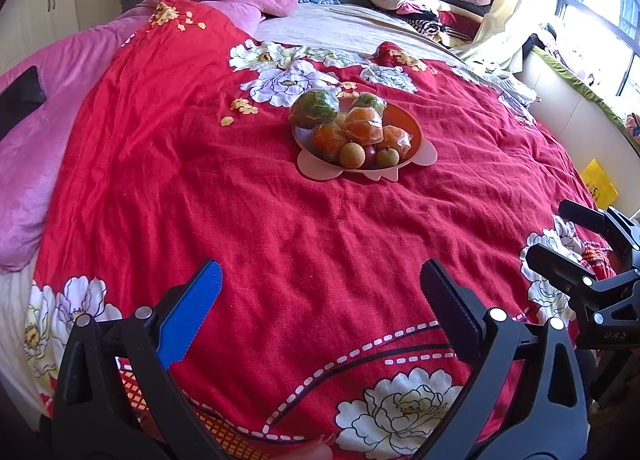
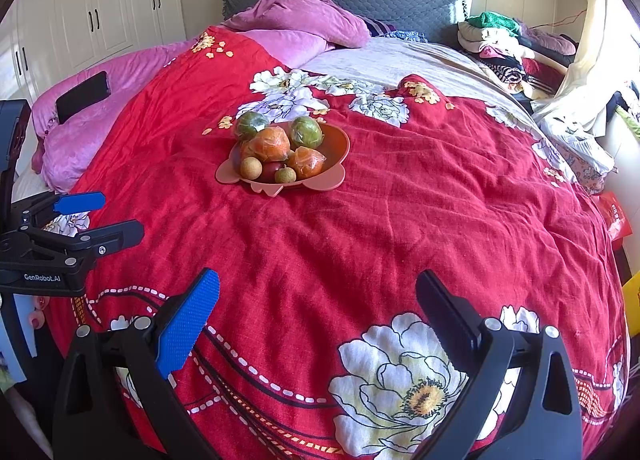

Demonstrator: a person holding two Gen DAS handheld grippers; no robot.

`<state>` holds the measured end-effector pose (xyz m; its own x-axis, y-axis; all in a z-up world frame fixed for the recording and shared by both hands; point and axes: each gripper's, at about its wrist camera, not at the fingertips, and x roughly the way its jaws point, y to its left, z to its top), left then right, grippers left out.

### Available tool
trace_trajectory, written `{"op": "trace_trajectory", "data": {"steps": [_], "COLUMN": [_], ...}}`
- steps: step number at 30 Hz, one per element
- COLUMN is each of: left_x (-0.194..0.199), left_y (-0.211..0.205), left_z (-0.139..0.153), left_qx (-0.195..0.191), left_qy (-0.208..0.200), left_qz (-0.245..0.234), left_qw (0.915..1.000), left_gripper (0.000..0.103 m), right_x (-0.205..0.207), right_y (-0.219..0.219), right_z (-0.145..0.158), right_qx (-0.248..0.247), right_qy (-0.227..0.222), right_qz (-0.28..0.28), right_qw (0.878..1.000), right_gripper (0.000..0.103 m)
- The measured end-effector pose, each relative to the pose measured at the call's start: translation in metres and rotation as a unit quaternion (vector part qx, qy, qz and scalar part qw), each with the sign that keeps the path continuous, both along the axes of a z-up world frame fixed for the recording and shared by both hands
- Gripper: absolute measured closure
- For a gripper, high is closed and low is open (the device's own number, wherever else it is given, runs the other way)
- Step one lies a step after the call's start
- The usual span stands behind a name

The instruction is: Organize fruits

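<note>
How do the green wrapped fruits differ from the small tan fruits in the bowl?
The green fruits are much bigger than the tan fruits. The green ones are in clear wrap; the tan ones are bare and rough-skinned. The green ones sit at the bowl's far side, the tan ones at its near edge. Both kinds are round and lie in the same pink bowl.

A bed (image 2: 400, 59) carries a red floral bedspread (image 2: 360, 219) across most of its top. A pink plate (image 2: 336, 147) piled with fruit sits on the bedspread. Beyond the plate, toward the headboard, lie pink pillows (image 2: 304, 19). Left of the plate, a dark phone (image 2: 82, 95) rests on a pink quilt (image 2: 120, 75).
</note>
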<state>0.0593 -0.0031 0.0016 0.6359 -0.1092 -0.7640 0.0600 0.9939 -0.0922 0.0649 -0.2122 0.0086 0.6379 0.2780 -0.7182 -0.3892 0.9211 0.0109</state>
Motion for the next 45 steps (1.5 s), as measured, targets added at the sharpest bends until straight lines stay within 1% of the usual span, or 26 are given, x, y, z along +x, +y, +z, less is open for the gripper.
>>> {"op": "trace_trajectory", "data": {"steps": [25, 30, 35, 38, 42, 45], "left_x": [-0.001, -0.003, -0.001, -0.001, 0.002, 0.017], "left_y": [0.0, 0.001, 0.0, 0.002, 0.009, 0.037], "left_z": [0.0, 0.0, -0.001, -0.002, 0.0, -0.003], "left_qx": [0.003, 0.008, 0.02, 0.019, 0.01, -0.014], "left_qy": [0.002, 0.004, 0.009, 0.005, -0.004, 0.011], "left_qz": [0.003, 0.006, 0.009, 0.012, 0.023, 0.046], "left_qw": [1.0, 0.9999, 0.9997, 0.9997, 0.9997, 0.9988], "left_gripper": [0.01, 0.01, 0.01, 0.01, 0.01, 0.01], "right_x": [-0.002, -0.002, -0.002, -0.001, 0.003, 0.014], "right_y": [0.002, 0.002, 0.001, 0.0, -0.009, -0.029], "right_z": [0.004, 0.004, 0.004, 0.003, 0.001, 0.002], "right_qx": [-0.002, -0.003, -0.001, -0.002, -0.004, -0.007], "right_qy": [-0.004, -0.004, -0.004, -0.002, -0.003, -0.006], "right_qz": [-0.002, -0.002, -0.005, -0.006, -0.016, -0.034], "right_qw": [1.0, 1.0, 1.0, 1.0, 1.0, 0.999], "right_gripper": [0.005, 0.005, 0.005, 0.005, 0.005, 0.005]}}
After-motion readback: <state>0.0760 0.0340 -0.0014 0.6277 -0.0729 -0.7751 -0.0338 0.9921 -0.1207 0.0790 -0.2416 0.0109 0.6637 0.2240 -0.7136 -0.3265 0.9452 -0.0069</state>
